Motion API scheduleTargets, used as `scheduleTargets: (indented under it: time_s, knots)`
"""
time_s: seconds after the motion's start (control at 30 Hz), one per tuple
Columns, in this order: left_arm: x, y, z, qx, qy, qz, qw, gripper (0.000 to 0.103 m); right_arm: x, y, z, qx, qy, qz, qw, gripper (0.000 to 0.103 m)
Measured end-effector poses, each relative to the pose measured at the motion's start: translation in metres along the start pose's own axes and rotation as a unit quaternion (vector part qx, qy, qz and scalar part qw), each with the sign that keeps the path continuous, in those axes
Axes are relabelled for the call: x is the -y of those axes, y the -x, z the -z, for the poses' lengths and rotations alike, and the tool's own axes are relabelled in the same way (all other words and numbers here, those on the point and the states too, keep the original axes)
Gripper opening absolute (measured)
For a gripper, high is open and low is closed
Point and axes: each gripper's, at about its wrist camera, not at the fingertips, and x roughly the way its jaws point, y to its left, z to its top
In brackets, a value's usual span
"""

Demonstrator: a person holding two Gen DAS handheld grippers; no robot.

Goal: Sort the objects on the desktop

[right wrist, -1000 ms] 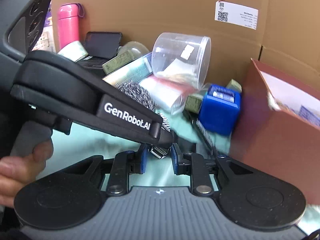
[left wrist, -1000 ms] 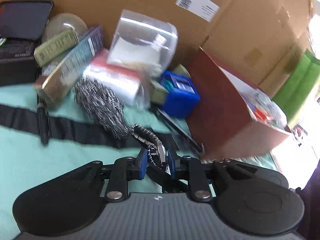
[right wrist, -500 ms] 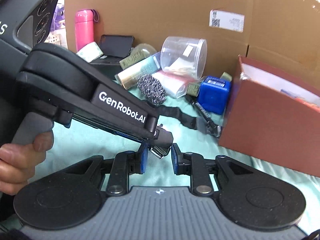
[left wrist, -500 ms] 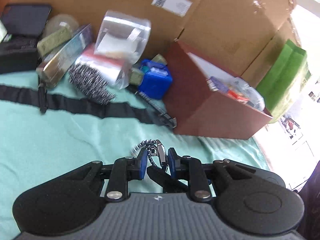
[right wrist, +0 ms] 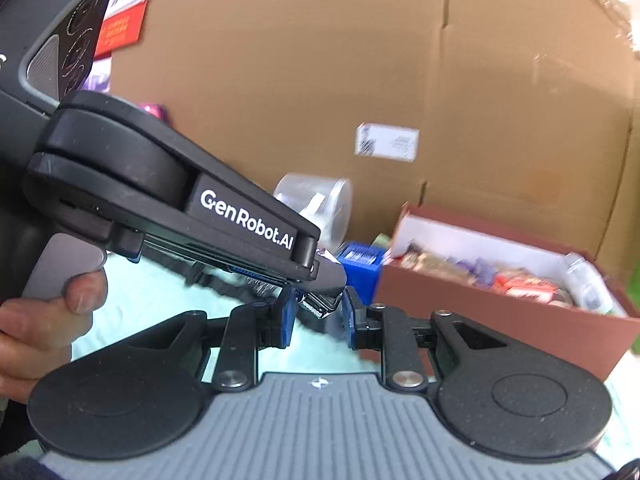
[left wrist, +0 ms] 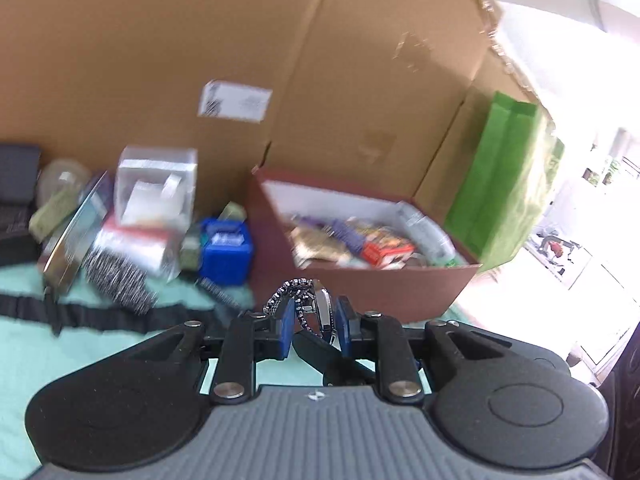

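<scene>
Left wrist view: the left gripper (left wrist: 313,328) has its blue-padded fingers (left wrist: 285,330) clenched on a metal wristwatch with a dark bezel and link bracelet (left wrist: 320,312), the case pinched edge-on and the bracelet looping up over the left pad. Just ahead of the fingers sits the open reddish-brown cardboard box with a white lining (left wrist: 360,280), packed with blurred colourful packets. Ahead and to the left, a blue plastic box (left wrist: 226,250) lies beside a steel-wool scourer (left wrist: 116,276) and a clear plastic tub lying on its side (left wrist: 156,192), all on the mint-green cloth of the bench (left wrist: 80,360), with a black strap (left wrist: 100,316) running across it. A big brown cardboard carton (left wrist: 160,60) walls off the back, a green paper bag (left wrist: 504,184) to its right.

Right wrist view: the right gripper (right wrist: 318,318) shows its fingers (right wrist: 286,322) set around a silver metal piece of the same watch (right wrist: 320,304); whether the pads actually press on it cannot be told. The left gripper's black body crosses in from the left, a hand (right wrist: 44,328) on its grey handle. Beyond the fingers to the right, the reddish-brown box stands open.
</scene>
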Motion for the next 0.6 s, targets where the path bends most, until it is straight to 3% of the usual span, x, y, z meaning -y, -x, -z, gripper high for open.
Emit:
scheduleTargets:
  time_s: [0.27, 0.6]
  knots:
    - [0.027, -0.015, -0.026, 0.029, -0.027, 0.035, 0.9986, 0.022, 0.030, 0.006, -0.017, 0.044, -0.011, 0.050, 0.998, 0.023]
    - [0.038, -0.055, -0.051, 0.038, -0.048, 0.042, 0.9972, 0.017, 0.065, -0.027, -0.028, 0.053, -0.012, 0.083, 0.995, 0.020]
